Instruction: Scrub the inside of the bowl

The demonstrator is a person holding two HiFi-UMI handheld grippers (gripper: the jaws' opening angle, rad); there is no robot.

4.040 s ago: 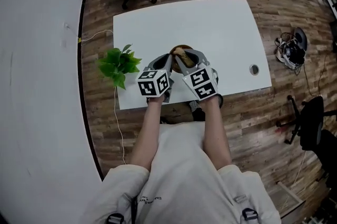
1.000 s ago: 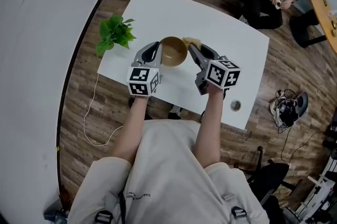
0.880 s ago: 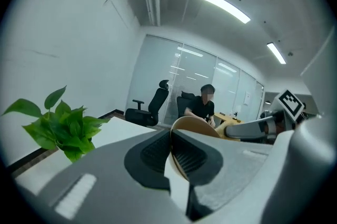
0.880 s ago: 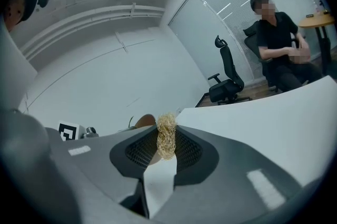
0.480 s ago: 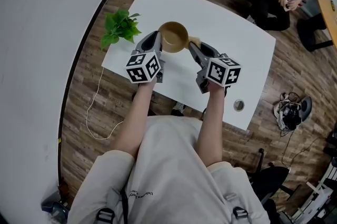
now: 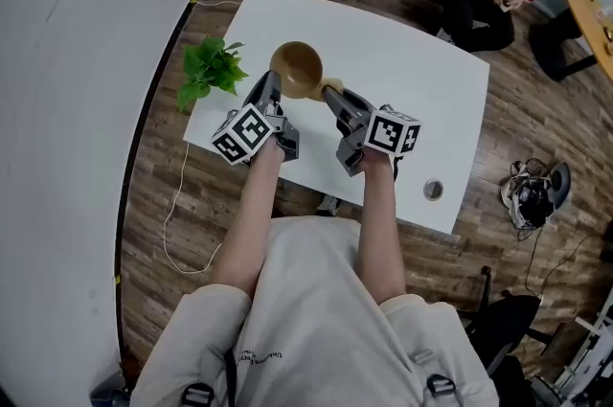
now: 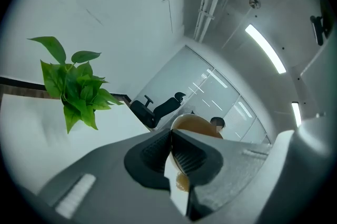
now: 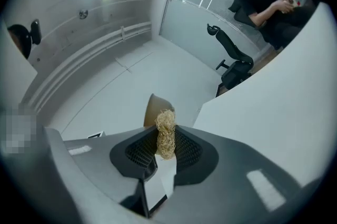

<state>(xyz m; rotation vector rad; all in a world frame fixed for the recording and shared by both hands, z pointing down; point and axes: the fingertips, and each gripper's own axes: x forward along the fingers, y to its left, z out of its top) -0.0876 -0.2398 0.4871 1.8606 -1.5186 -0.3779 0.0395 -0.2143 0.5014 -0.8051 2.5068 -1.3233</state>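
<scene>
**A:** Left gripper (image 7: 171, 138) first: jaws clamped on the bowl (image 7: 197, 124), right on its thin rim. Right gripper (image 8: 166, 143): jaws squeezing a straw-coloured scrubber (image 8: 165, 124).

**B:** Count: two grippers, one bowl, one scrubber, one plant (image 7: 73, 86).

**A:** The head view has the bowl tipped over the white table (image 6: 412, 60), scrubber just beside its rim. The left gripper view catches the plant and the right doesn't.

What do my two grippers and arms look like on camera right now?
The left gripper and right gripper match: grey plastic bodies that taper to two jaws lined with dark ribbed pads. Each has a white cube printed with black square markers at its rear. No cables show. The person wears a light beige short-sleeved shirt, and the forearms are uncovered.
</scene>
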